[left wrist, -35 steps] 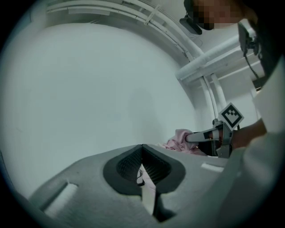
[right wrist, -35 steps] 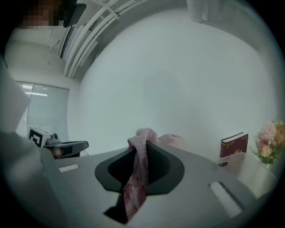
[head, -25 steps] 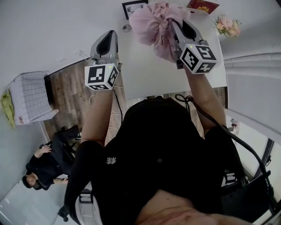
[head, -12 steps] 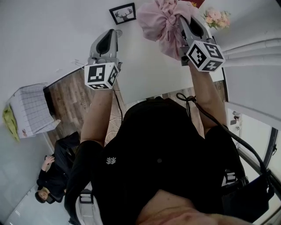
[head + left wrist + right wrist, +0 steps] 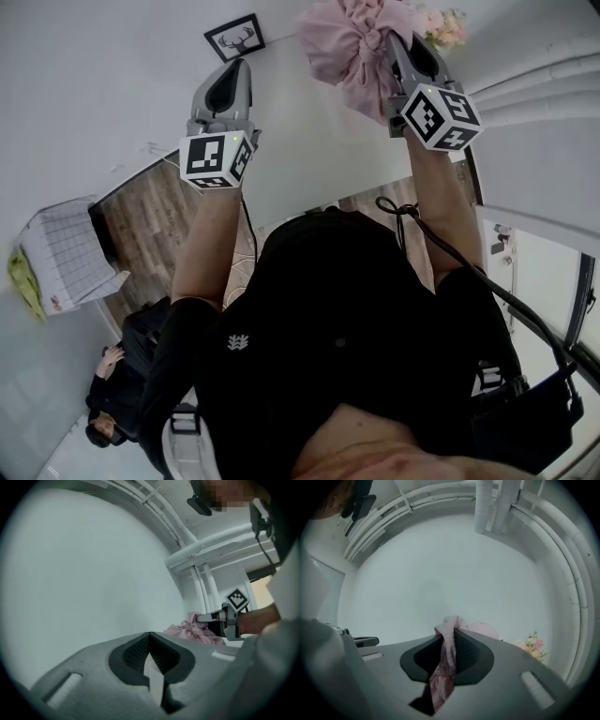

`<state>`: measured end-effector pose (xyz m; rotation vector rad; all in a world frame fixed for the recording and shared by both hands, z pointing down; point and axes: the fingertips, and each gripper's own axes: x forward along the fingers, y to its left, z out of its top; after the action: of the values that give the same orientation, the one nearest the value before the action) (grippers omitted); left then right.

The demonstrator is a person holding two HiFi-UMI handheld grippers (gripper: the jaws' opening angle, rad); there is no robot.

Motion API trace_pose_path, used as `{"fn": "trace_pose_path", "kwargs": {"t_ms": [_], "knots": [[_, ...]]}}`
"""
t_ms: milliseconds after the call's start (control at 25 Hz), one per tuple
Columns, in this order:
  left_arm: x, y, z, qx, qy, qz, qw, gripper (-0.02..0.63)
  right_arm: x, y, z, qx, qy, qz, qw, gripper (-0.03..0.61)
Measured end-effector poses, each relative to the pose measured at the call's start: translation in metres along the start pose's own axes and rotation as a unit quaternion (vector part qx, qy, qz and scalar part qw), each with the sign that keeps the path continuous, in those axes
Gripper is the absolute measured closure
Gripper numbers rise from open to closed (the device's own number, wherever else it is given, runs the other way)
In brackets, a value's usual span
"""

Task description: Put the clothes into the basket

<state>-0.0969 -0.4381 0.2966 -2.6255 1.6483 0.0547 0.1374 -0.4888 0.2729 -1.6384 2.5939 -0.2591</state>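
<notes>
A bunched pink garment point(image 5: 345, 45) hangs at the top of the head view, with my right gripper point(image 5: 392, 45) shut on it. In the right gripper view a strip of the pink garment point(image 5: 446, 658) is pinched between the dark pads and trails toward the camera. My left gripper point(image 5: 238, 67) is held level to the left of the garment, shut and holding nothing. The left gripper view shows its pads point(image 5: 136, 652) meeting at the tip, with the right gripper point(image 5: 202, 618) and pink garment point(image 5: 190, 633) beyond. The white grid-patterned basket point(image 5: 58, 255) stands on the floor at far left.
A framed deer picture point(image 5: 232, 39) and pink flowers point(image 5: 441, 28) stand at the back of a white surface point(image 5: 319, 159). Wood floor point(image 5: 141, 220) lies between that surface and the basket. A person in dark clothes point(image 5: 127, 375) sits at lower left. A yellow-green item point(image 5: 22, 281) hangs beside the basket.
Both grippers have swung sideways together, the right one still gripping the pink garment. The picture, flowers and basket have shifted left and down in the head view.
</notes>
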Motion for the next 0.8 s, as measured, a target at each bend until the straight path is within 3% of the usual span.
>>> {"fn": "trace_pose_path", "kwargs": {"t_ms": [360, 800], "knots": [[0.052, -0.034, -0.012, -0.003, 0.007, -0.024, 0.9997, 0.615, -0.008, -0.063, 0.001, 0.009, -0.002, -0.027, 1.000, 0.522], [0.080, -0.042, -0.017, -0.003, 0.007, -0.038, 0.9993, 0.615, -0.001, -0.079, -0.015, 0.011, 0.006, -0.036, 0.999, 0.522]]}}
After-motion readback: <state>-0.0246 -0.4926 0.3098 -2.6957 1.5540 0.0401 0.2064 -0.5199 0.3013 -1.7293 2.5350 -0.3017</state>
